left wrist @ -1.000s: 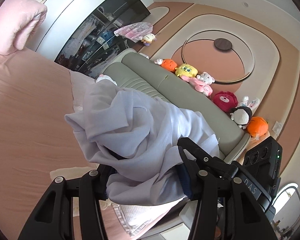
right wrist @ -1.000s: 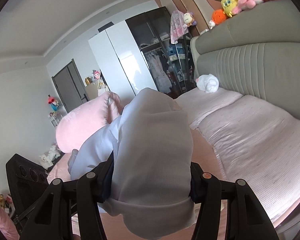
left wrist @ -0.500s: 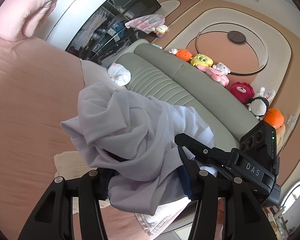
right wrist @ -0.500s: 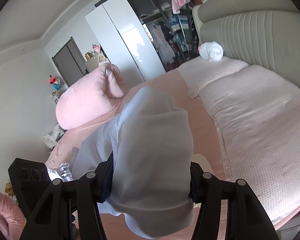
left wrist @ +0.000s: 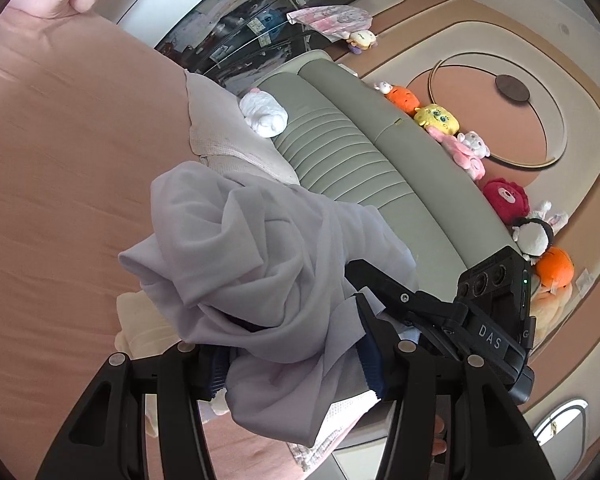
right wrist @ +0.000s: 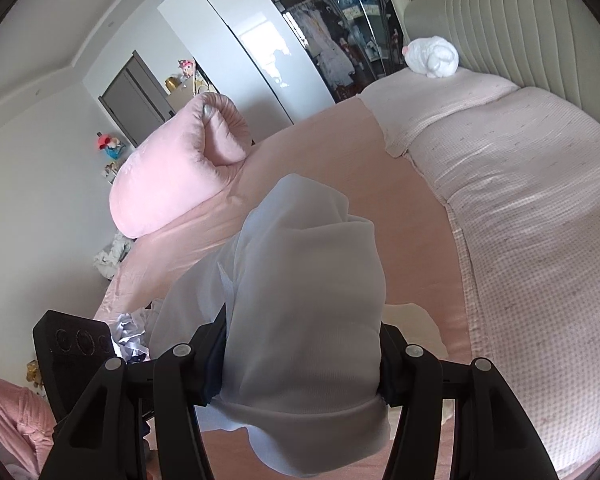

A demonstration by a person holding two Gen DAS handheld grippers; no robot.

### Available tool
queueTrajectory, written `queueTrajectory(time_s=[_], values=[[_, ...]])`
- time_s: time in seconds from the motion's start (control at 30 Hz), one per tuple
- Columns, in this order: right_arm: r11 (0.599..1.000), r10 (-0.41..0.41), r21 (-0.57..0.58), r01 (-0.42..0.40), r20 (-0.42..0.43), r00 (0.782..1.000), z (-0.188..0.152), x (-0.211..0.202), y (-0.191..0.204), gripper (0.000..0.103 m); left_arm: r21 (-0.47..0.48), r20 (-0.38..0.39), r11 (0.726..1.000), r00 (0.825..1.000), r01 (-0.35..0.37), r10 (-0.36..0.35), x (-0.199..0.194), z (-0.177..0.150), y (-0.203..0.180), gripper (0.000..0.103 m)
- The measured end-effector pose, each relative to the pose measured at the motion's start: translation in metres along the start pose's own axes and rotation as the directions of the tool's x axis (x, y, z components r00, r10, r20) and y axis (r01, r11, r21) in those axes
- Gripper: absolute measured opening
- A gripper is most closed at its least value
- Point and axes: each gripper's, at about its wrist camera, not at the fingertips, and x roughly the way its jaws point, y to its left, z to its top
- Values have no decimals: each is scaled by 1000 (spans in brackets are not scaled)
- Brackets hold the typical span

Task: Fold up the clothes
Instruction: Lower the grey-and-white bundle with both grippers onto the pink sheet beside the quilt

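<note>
- Left gripper (left wrist: pixel 290 364) clamped on a bunched fold of the pale lavender garment (left wrist: pixel 260 264), fabric squeezed between the blue-padded fingers (left wrist: pixel 370 364) and spilling over and below them.
- Right gripper (right wrist: pixel 302 364) likewise closed on the same garment (right wrist: pixel 304 300), cloth filling the gap between its jaws and draping down past them.
- Garment held up above the bed between both grippers, crumpled and hanging, not spread flat.
- Seen from the left wrist: right gripper's black body (left wrist: pixel 480 320) just beside the cloth, marked "DAS", with part of a hand (left wrist: pixel 438 436) beneath it.
- Seen from the right wrist: left gripper's black camera housing (right wrist: pixel 74 340) at lower left, near a small heap of crumpled clothes (right wrist: pixel 130 334).
- Cream folded cloth (left wrist: pixel 140 320) lying on the peach bedsheet (left wrist: pixel 60 180) just under the hanging garment.
- Farther out: pale pink checked blanket (right wrist: pixel 532 220) spread along the head of the bed, a rolled pink duvet (right wrist: pixel 176 172) at the opposite end.
- White plush toy (left wrist: pixel 264 114) resting on the blanket against the grey-green padded headboard (left wrist: pixel 340 152).
- Row of stuffed toys (left wrist: pixel 440 118) lined up on top of the headboard.
- Beyond: glossy wardrobe (right wrist: pixel 240 52) with white and dark glass doors along the far wall.
</note>
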Motion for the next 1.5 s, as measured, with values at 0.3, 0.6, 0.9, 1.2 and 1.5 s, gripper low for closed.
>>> queueTrajectory(time_s=[0.3,0.6,0.9,1.2,1.5], values=[[995,28,92,-23,-46,999,-1,25,-34,57,-69,-95,997,995,26,-32,19,-4,30,49],[977,53,208,-41,-53,997,-35,48,-69,60,-24,-142,1000,990,-2,-1,27,-20,45,49],[962,86,261,-77,-21,996,-39,48,-76,63,6,-193,996,977,93,-90,9,-3,41,72],[967,83,243,-71,-39,996,-37,47,-72,68,-13,-147,999,988,53,-54,-25,36,73,84],[968,46,249,-25,-82,996,-31,44,-67,75,-119,-216,989,970,86,-110,12,45,80,84]])
